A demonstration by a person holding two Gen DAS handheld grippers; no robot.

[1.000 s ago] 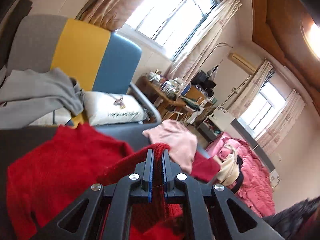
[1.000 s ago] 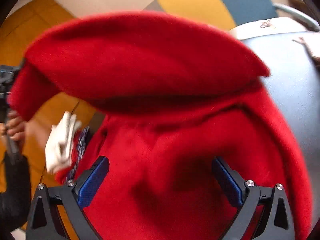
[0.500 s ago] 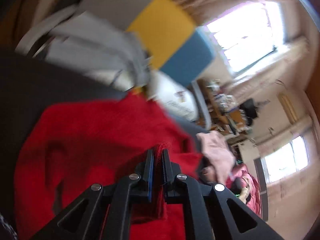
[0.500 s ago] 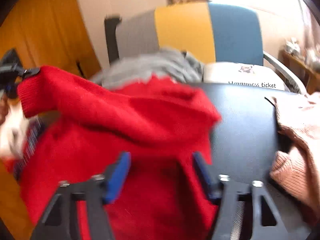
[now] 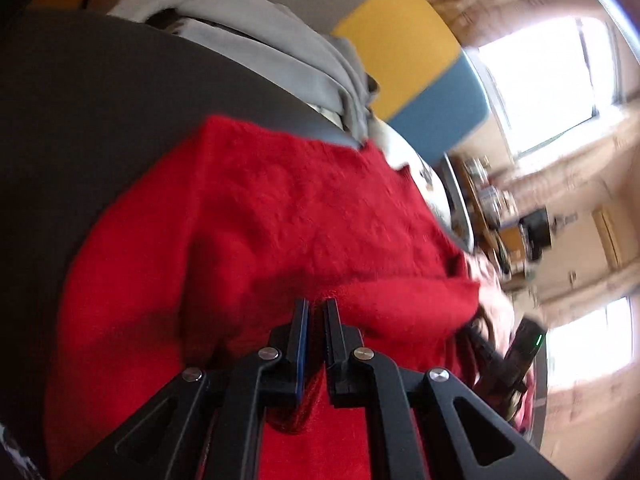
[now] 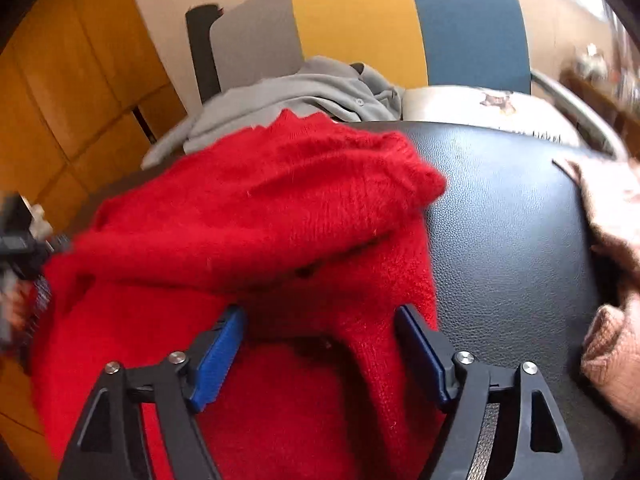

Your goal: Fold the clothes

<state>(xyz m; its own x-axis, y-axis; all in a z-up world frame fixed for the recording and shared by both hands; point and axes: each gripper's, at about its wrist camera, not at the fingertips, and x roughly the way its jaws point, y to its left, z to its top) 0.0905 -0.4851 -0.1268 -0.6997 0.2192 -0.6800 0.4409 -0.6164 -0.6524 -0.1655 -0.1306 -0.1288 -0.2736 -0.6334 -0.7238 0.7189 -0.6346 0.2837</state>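
Observation:
A fluffy red sweater (image 6: 256, 216) lies on the black padded table (image 6: 520, 220), with one part folded over its body. My left gripper (image 5: 316, 308) is shut on a pinch of the red sweater (image 5: 300, 220), low over the table. In the right wrist view that gripper (image 6: 20, 248) shows at the left edge, gripping the fold's end. My right gripper (image 6: 320, 320) hovers over the sweater's near part. Its jaws are opening, and red fabric lies between the blue pads (image 6: 224, 344) without being pressed.
A peach knit garment (image 6: 612, 240) lies at the table's right side. A grey garment (image 6: 300, 96) and a white pillow (image 6: 480, 108) rest on the grey, yellow and blue chair (image 6: 360, 20) behind the table. Wooden cupboards stand at the left.
My left gripper came down with the red fold, which now lies over the sweater's body. The right gripper's jaws narrowed, then widened, and it shifted sideways over the sweater.

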